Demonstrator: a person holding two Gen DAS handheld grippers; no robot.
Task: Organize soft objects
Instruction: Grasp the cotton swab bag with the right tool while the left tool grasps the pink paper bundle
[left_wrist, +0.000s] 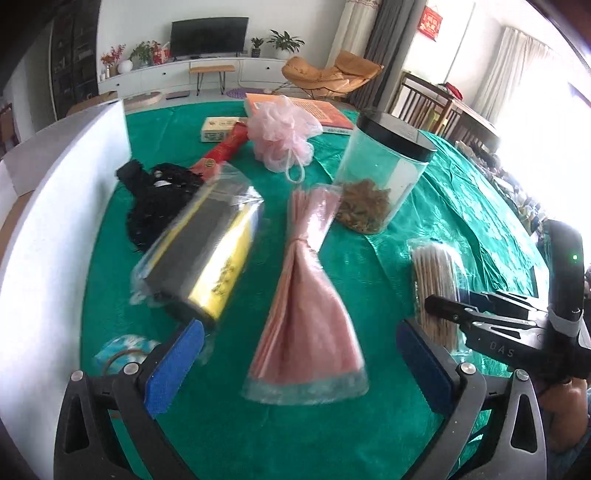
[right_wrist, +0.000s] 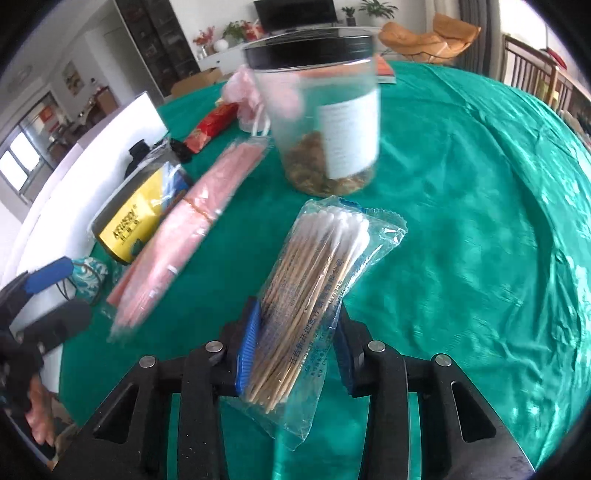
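Note:
My right gripper (right_wrist: 295, 343) is shut on a clear pack of cotton swabs (right_wrist: 314, 280) and holds it above the green tablecloth (right_wrist: 480, 221); the pack also shows in the left wrist view (left_wrist: 437, 288). My left gripper (left_wrist: 299, 354) is open and empty over the near end of a pink bag bundle (left_wrist: 306, 310), which also shows in the right wrist view (right_wrist: 184, 229). A pink bath pouf (left_wrist: 282, 134) lies farther back. A black mesh item (left_wrist: 155, 199) lies at the left.
A yellow and grey packet in clear wrap (left_wrist: 199, 258) lies left of the pink bundle. A clear jar with a black lid (left_wrist: 380, 177) stands behind it. A red packet (left_wrist: 221, 151), a small box (left_wrist: 218, 129), an orange book (left_wrist: 314, 109), a tape roll (left_wrist: 122, 350) and a white foam board (left_wrist: 55, 221) are around.

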